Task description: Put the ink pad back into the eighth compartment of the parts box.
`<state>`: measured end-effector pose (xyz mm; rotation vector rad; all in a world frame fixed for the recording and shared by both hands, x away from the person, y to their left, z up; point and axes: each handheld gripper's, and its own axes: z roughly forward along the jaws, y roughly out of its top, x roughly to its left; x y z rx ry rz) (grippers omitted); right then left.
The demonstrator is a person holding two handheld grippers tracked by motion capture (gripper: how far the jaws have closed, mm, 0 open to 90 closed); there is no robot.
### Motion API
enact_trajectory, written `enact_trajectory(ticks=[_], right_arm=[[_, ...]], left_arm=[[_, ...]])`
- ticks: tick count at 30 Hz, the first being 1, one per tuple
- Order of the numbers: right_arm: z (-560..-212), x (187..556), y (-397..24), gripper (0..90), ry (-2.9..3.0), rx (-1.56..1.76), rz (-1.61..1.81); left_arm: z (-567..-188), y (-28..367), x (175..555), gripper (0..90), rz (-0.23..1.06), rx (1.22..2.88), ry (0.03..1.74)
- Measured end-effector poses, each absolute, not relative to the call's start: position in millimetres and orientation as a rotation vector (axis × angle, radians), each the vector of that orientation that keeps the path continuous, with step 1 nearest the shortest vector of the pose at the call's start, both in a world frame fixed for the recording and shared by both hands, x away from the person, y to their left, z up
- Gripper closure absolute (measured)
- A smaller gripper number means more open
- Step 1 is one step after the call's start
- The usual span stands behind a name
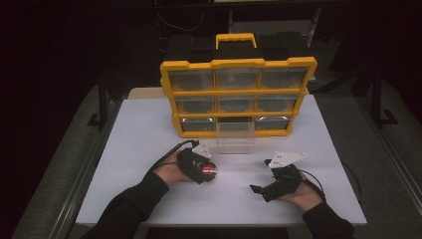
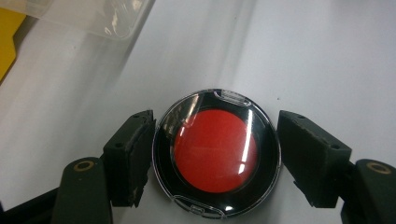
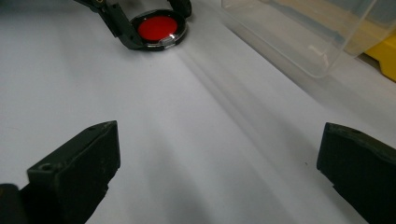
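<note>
A round black compact with a clear lid and a red centre [image 2: 215, 151] lies flat on the white table [image 1: 144, 134]. My left gripper [image 2: 215, 140] is shut on it, one pad pressed against each side of its rim. In the high view the compact [image 1: 209, 170] glows red at the tip of the left gripper [image 1: 205, 169], just in front of the organiser. My right gripper [image 3: 219, 163] rests low over bare table with its jaws wide open and nothing between them. It sits at the front right [image 1: 259, 189], and the compact [image 3: 158, 27] lies ahead of it.
A yellow organiser [image 1: 239, 64] with clear drawers stands upright at the table's far middle. One clear drawer [image 1: 235, 138] in its bottom row is pulled out onto the table, near the left gripper [image 2: 93, 16] [image 3: 303, 37]. Dark floor surrounds the table.
</note>
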<state>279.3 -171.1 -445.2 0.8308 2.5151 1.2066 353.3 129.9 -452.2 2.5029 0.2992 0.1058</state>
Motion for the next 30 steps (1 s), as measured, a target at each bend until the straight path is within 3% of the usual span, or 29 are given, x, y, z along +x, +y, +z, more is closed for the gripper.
enact_trajectory(ticks=[30], right_arm=[[-453,278,-170,0.0,2.525,0.858,1.197]], left_arm=[[-441,139,356,29.6,0.072,2.468,0.34]])
